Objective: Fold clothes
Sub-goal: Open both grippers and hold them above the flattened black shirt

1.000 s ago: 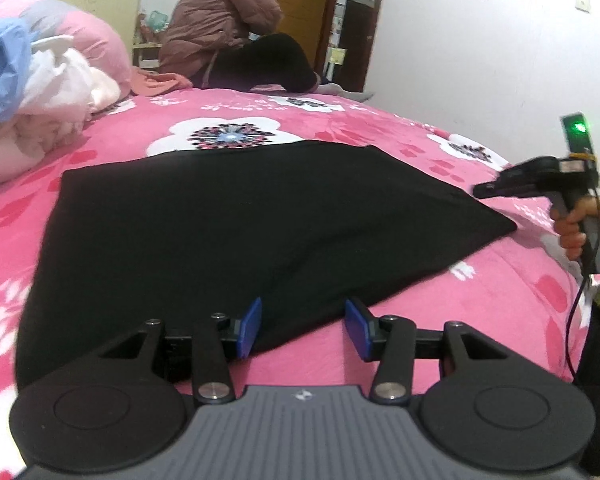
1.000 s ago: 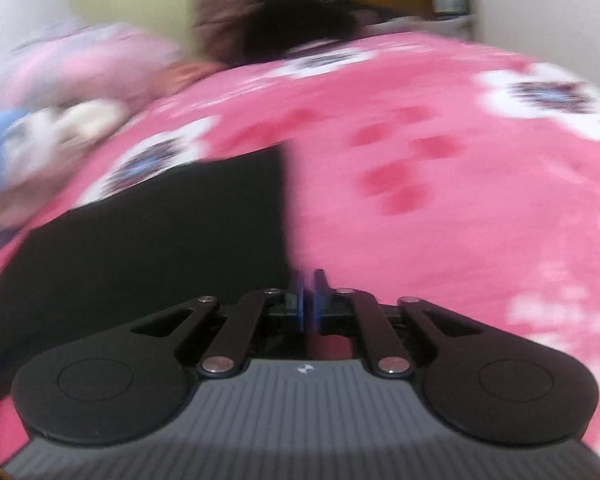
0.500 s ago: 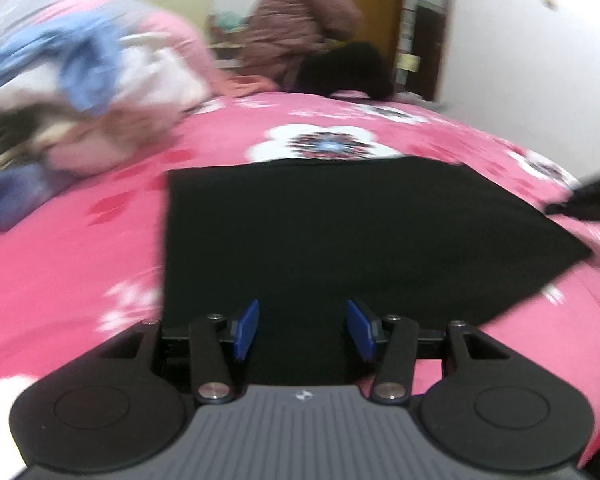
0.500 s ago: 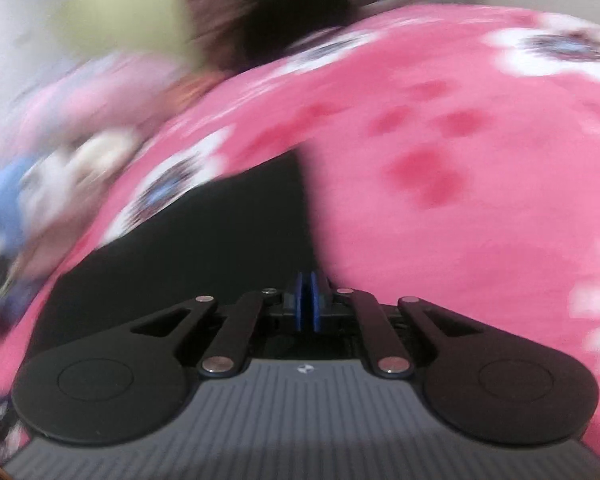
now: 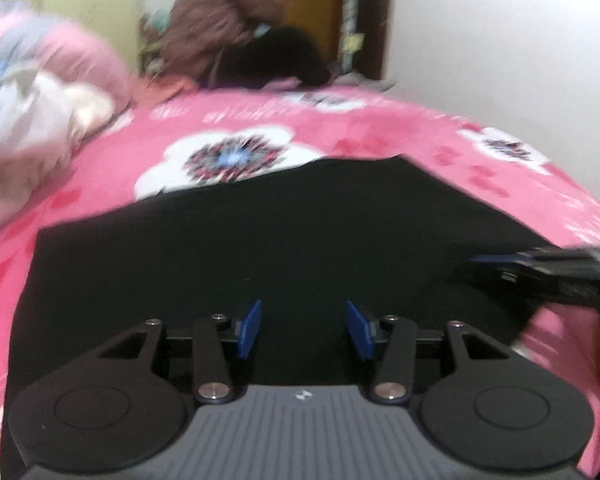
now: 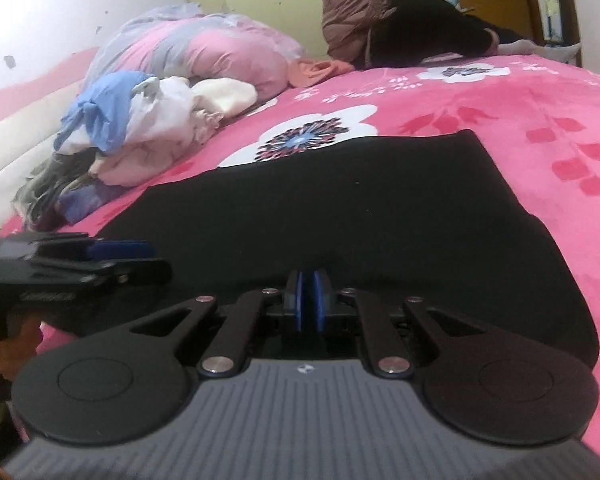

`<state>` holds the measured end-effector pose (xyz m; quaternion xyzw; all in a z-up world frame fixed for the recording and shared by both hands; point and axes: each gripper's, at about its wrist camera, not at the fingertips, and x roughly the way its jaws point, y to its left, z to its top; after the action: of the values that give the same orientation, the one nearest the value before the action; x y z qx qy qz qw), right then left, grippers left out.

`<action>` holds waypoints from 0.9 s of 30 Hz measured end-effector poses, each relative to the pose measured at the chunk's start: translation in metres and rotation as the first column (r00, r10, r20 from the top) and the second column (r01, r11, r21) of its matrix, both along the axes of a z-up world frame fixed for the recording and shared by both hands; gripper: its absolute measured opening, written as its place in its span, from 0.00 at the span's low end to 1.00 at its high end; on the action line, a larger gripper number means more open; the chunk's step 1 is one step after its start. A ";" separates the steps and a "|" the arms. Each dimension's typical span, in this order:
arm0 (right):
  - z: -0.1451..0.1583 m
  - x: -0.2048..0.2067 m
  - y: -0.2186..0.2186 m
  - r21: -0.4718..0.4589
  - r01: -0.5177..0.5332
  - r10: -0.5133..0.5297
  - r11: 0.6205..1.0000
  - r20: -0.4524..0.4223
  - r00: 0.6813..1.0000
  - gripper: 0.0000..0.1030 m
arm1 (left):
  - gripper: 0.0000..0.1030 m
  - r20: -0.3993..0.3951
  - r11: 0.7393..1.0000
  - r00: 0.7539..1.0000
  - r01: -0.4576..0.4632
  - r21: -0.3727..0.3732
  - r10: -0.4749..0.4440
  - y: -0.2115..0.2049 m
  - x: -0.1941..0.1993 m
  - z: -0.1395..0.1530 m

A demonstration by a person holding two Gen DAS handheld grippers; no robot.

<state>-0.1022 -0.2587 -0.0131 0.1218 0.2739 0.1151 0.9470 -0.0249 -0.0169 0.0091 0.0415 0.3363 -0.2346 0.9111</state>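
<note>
The left gripper [image 5: 303, 330] hangs over the near part of the black garment [image 5: 268, 240], its blue pads [image 5: 249, 329] parted to a middling gap and closing a little, with nothing between them but the cloth lying below. The right gripper [image 6: 309, 307] has its pads drawn almost together; a raised hump of black fabric sits right at their tips, but whether any cloth is pinched between them cannot be told from this view.

The garment lies spread flat on the pink floral bedspread [image 6: 540, 128], already looking like a neat, roughly rectangular panel, with both grippers at its near edge, close to each other. In the left wrist view the right gripper shows blurred at the right edge.

Risks, as I judge them. If the right pads hold only a sliver of the hem, or none, a lift would let the cloth slip and leave a crooked fold. The left jaws, closing above flat fabric and not at an edge, may catch only the top layer or bunch the plush bedspread in with it. With the two tools this near, a sideways sweep could knock them together.

Farther out, a heap of unfolded clothes [image 6: 140, 132] and a pink-and-lilac duvet [image 6: 204, 56] sit at the far left; a folded piece carried that way could snag the heap. A person in a puffy jacket [image 6: 360, 4] sits on the far edge.
</note>
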 end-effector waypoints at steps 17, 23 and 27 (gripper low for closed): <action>-0.015 -0.005 -0.023 0.139 0.010 -0.013 0.990 0.023 1.000 0.05 | 0.50 0.006 0.902 0.902 -0.431 0.019 0.431 0.059 0.086 0.010; -0.018 -0.006 -0.029 0.186 0.004 -0.009 0.982 0.029 1.000 0.07 | 0.66 0.018 0.942 0.942 -0.334 -0.033 0.335 0.076 0.024 0.027; -0.016 -0.015 -0.034 0.220 -0.004 -0.015 0.976 0.085 0.996 0.28 | 0.78 -0.036 0.939 0.946 -0.323 -0.114 0.321 0.091 -0.014 0.029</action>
<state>-0.1172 -0.2927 -0.0290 0.2215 0.2181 0.1472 0.9390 -0.0386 0.0743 0.0385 -0.0703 0.3317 -0.1022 0.9352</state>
